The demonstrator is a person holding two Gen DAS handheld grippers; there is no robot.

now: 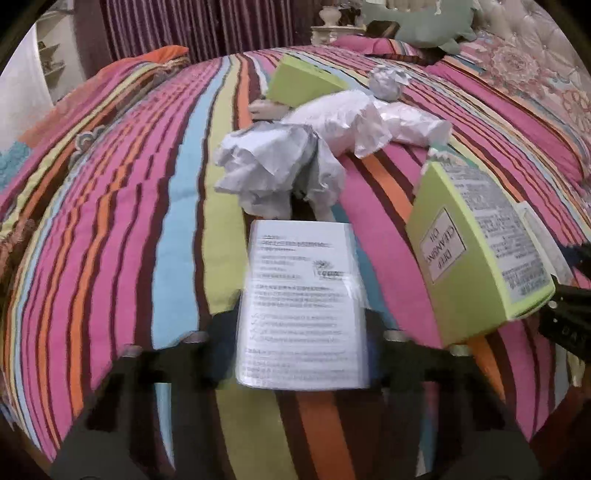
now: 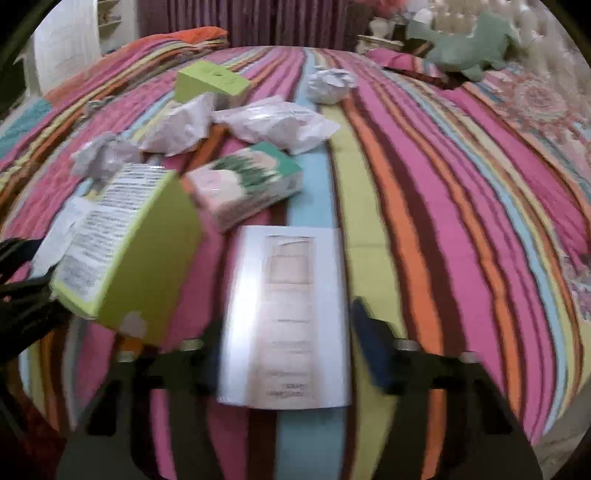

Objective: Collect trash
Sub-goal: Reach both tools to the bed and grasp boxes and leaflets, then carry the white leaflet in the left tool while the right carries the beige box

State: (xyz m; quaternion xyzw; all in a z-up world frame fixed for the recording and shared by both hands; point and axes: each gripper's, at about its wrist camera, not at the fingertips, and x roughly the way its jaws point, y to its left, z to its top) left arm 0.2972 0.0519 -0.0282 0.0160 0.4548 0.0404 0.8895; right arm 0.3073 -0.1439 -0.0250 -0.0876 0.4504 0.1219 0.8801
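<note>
On striped bedspread (image 1: 110, 221), scattered trash (image 1: 280, 173)

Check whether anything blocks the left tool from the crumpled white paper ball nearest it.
Yes: the left tool is shut on a white printed carton, which projects straight toward the crumpled white paper ball.

A striped bedspread (image 1: 110, 221) in pink, orange, blue and lime covers the bed. At twelve o'clock hangs a dark purple curtain (image 1: 192, 26). Toward one o'clock a green cushion (image 1: 424, 26) lies near a tufted headboard (image 1: 517, 22), beside a cream nightstand (image 1: 332, 29).
</note>
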